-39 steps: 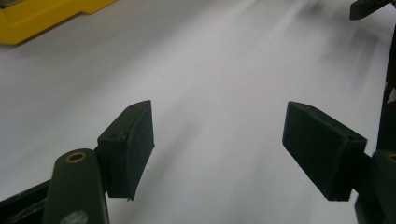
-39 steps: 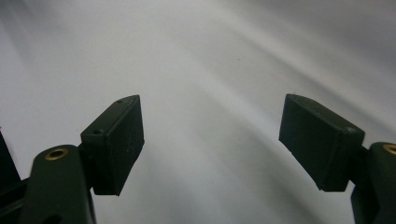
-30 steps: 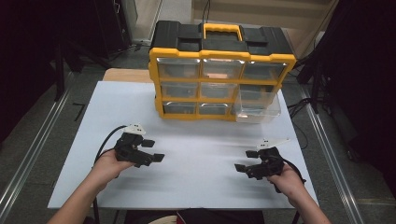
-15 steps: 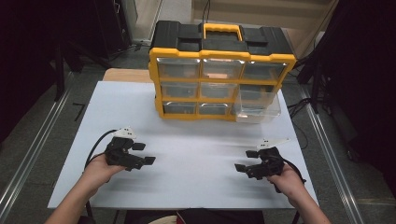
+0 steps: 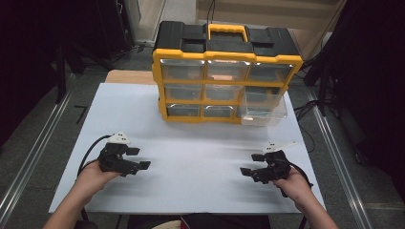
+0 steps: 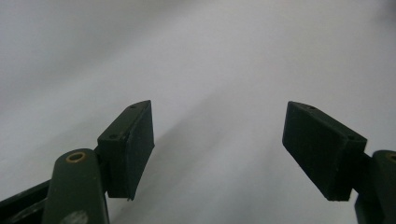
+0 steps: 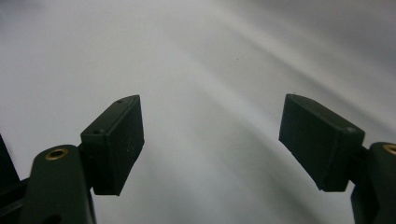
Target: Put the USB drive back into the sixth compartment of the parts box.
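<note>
Left gripper point(image 5: 138, 159) and right gripper point(image 5: 252, 165) near worktop point(image 5: 200, 157) front corners, jaws spread, empty; drawer organiser point(image 5: 224, 71) at back edge.

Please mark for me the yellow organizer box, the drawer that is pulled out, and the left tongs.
Yellow organizer box point(image 5: 227, 56), high view: on the yellow top bar of its frame.
Pulled-out drawer point(image 5: 263, 112), high view: on its clear front wall, bottom right of the box.
Left tongs point(image 5: 136, 158), high view: midway between the fingertips.

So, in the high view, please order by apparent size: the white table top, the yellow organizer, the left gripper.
1. White table top
2. Yellow organizer
3. Left gripper, clearly the smallest although nearest the camera.
</note>
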`<action>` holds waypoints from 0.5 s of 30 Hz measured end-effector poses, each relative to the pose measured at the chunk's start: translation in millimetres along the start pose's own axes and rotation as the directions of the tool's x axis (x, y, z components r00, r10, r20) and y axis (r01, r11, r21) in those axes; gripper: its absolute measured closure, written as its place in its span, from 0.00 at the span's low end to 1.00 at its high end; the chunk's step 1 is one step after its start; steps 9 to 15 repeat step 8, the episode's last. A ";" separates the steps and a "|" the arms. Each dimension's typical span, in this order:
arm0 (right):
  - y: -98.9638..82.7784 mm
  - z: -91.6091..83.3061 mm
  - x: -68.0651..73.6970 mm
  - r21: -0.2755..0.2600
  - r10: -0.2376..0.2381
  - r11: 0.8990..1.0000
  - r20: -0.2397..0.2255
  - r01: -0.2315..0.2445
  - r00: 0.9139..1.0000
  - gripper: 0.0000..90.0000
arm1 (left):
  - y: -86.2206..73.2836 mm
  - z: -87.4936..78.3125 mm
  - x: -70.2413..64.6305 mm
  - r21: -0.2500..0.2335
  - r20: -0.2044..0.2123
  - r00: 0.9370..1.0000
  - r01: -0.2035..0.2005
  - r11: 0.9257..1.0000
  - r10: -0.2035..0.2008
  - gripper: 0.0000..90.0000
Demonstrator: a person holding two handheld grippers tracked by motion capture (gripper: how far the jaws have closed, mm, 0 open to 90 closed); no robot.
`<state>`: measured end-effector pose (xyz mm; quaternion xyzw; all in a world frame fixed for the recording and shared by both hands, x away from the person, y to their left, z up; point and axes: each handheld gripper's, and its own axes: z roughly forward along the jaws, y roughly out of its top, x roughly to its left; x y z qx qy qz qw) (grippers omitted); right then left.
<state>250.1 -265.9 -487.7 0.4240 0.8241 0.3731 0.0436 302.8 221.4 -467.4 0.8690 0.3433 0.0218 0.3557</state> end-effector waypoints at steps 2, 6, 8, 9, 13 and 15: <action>0.0 0.1 -0.1 0.001 0.000 1.000 0.001 0.000 1.000 0.23 | -1.7 -1.4 1.5 0.001 -0.005 1.000 0.004 1.000 -0.004 0.29; -0.1 0.3 -0.1 0.002 0.000 1.000 -0.001 0.000 1.000 0.23 | -3.5 -1.0 2.2 0.006 -0.007 1.000 0.008 1.000 -0.008 0.29; -0.5 0.9 0.0 0.004 -0.009 1.000 -0.003 0.009 1.000 0.23 | -3.3 0.3 2.1 0.007 -0.005 1.000 0.005 1.000 -0.005 0.29; -0.5 0.9 0.0 0.004 -0.009 1.000 -0.003 0.009 1.000 0.23 | -3.3 0.3 2.1 0.007 -0.005 1.000 0.005 1.000 -0.005 0.29; -0.5 0.9 0.0 0.004 -0.009 1.000 -0.003 0.009 1.000 0.23 | -3.3 0.3 2.1 0.007 -0.005 1.000 0.005 1.000 -0.005 0.29; -0.5 0.9 0.0 0.004 -0.009 1.000 -0.003 0.009 1.000 0.23 | -3.3 0.3 2.1 0.007 -0.005 1.000 0.005 1.000 -0.005 0.29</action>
